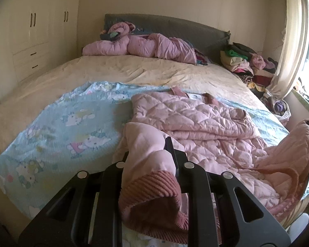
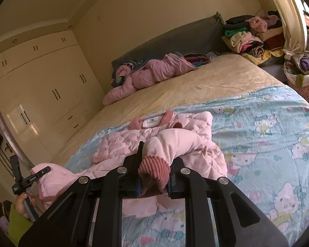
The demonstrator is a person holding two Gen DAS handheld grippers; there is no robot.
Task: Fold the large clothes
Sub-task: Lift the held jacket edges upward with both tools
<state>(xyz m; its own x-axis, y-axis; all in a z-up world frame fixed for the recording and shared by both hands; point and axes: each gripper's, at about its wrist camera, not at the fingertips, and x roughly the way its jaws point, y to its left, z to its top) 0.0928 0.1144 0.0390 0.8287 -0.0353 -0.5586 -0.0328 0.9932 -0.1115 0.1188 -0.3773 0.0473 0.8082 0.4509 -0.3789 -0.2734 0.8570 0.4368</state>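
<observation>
Jacket (image 1: 195,119) on blue blanket (image 1: 57,123): left claw (image 1: 150,160), right claw (image 2: 154,173) each clenched on ribbed cuff; best lifting both sleeves level, folding inward across jacket chest

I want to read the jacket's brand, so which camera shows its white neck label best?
The right wrist view: the white neck label faces the camera unobstructed between the collar ends. The left wrist view shows the label smaller and at a slant. The text is illegible in both.
</observation>
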